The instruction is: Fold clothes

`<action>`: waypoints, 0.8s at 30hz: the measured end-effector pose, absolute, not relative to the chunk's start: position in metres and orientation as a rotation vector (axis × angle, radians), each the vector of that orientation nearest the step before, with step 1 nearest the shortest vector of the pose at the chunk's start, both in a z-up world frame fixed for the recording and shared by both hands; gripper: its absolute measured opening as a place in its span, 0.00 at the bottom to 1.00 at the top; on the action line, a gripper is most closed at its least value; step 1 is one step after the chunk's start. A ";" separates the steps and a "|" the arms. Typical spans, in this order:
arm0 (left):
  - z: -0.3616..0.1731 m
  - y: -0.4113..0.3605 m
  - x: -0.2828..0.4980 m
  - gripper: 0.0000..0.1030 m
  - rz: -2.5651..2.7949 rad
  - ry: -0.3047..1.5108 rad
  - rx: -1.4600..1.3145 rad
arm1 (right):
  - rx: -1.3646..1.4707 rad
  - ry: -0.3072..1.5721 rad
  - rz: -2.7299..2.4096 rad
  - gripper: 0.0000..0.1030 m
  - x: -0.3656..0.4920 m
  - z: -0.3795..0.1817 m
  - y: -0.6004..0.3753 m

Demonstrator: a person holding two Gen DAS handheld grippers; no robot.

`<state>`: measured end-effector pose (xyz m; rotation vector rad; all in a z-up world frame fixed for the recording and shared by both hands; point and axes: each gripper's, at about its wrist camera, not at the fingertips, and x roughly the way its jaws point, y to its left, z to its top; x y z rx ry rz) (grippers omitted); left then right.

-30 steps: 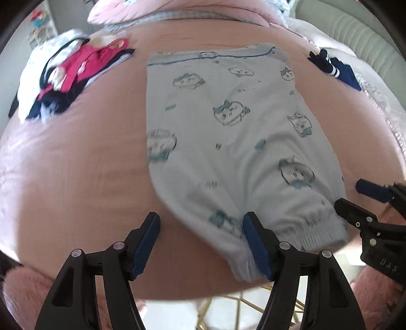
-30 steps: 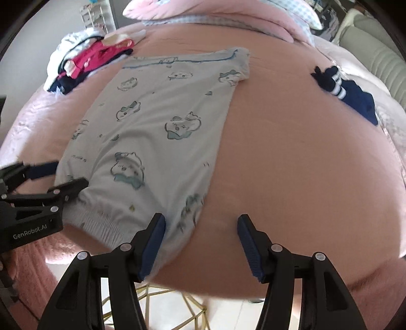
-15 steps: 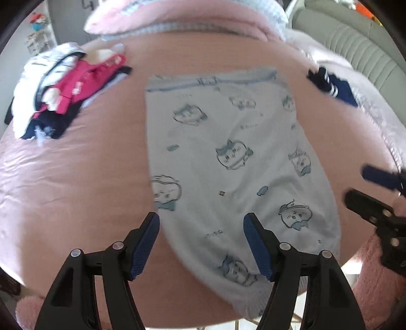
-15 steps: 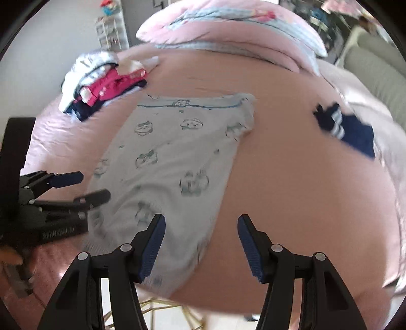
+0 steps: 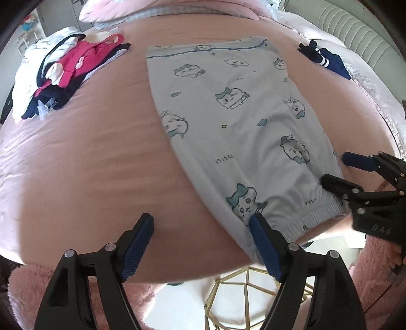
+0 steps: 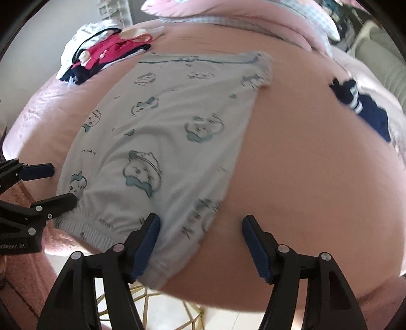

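Observation:
Pale blue pants with a cartoon cat print [image 5: 236, 121] lie flat on the pink bed, folded lengthwise, waistband far and elastic cuffs at the near edge; they show in the right wrist view too [image 6: 162, 142]. My left gripper [image 5: 201, 243] is open at the cuffs' left corner, its right finger over the cuff. My right gripper [image 6: 200, 241] is open at the cuffs' right corner, its left finger over the fabric. Each gripper shows in the other's view: the right gripper [image 5: 337, 170], the left gripper [image 6: 58, 182].
A pile of white, pink and navy clothes [image 5: 58, 73] lies at the far left of the bed [image 5: 88, 165]. A navy striped garment [image 5: 327, 61] lies far right. Pillows [image 6: 241, 12] are at the head. A gold wire frame [image 5: 248, 292] stands below the bed edge.
Both grippers have come back down and toward the near edge of the bed, closing in on the pants' cuffs. Both stay open.

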<state>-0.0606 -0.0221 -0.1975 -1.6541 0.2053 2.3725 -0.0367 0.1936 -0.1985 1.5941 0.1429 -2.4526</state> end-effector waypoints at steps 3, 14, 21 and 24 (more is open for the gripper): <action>-0.186 -0.030 -0.062 0.75 2.423 0.248 -1.631 | 1.620 0.065 -2.464 0.70 -0.028 -0.194 0.210; -0.194 -0.012 -0.082 0.76 2.357 0.384 -1.662 | 1.613 0.244 -2.478 0.70 -0.034 -0.191 0.189; -0.156 -0.022 -0.122 0.76 2.452 0.335 -1.465 | 1.706 0.109 -2.527 0.70 -0.020 -0.182 0.248; -0.147 -0.010 -0.149 0.76 2.445 0.250 -1.343 | 1.609 0.024 -2.553 0.70 -0.035 -0.158 0.255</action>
